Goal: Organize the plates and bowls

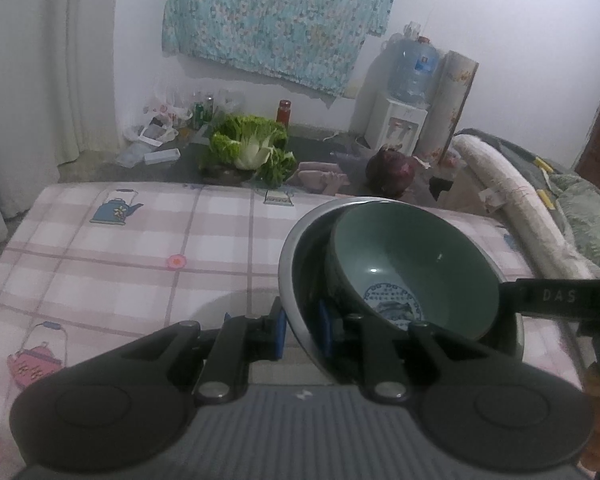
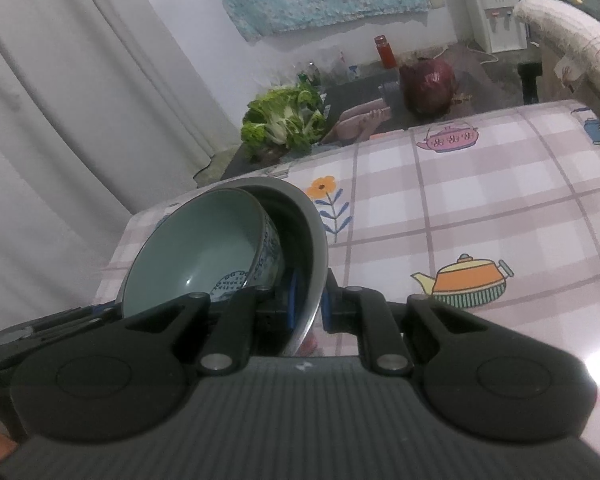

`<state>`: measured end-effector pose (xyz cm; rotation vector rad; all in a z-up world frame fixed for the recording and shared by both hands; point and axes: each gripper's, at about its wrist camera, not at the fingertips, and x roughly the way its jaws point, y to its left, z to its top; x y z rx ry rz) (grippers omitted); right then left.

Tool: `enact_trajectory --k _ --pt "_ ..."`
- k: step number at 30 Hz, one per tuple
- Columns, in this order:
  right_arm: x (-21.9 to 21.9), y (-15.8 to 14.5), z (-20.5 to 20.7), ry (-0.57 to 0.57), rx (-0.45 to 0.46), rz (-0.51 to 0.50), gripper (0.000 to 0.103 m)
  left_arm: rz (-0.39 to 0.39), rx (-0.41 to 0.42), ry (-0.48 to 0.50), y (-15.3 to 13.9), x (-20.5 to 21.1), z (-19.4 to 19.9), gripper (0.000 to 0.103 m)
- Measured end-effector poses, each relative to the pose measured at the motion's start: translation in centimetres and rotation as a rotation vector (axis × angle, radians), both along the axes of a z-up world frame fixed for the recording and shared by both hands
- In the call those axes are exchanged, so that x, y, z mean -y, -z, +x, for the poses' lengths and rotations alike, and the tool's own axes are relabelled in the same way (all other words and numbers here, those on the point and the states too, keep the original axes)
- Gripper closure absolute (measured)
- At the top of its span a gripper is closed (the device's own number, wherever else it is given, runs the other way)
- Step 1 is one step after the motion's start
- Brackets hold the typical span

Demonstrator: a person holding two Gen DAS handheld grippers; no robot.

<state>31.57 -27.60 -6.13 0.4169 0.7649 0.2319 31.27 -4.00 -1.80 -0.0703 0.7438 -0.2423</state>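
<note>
Lettering "DAS" shows on the right tool's black arm, at the right edge of the left wrist view. Left tool (image 1: 302, 326) is clamped on the rim of a grey metal basin (image 1: 288, 276), above the pink checked bench cover (image 1: 140, 248). Inside the basin leans a green glazed ceramic bowl (image 1: 416, 256) with a blue printed pattern. Right tool (image 2: 307, 307) is clamped on the basin's opposite rim.
</note>
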Motion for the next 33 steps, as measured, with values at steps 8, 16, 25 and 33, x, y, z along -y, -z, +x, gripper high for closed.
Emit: enact_trajectory --k 8,16,25,33 --pt "-0.9 -2.4 -5.4 0.001 0.001 0.004 0.091 -0.005 0.024 0.017 -2.2 -0.8 -5.0 0.087" --pt "-1.7 -1.6 -11.7 -0.001 -0.054 0.013 0.090 -0.010 -0.012 0.029 -1.1 -1.7 -10.3 0.087" --pt "-2.6 2.1 -15.2 0.004 -0.137 0.004 0.090 -0.033 -0.100 0.014 2.4 -2.6 -13.2 0.087" --pt "-2.8 4.0 -15.6 0.024 -0.134 -0.016 0.090 0.000 -0.090 0.021 3.7 -2.3 -13.9 0.086"
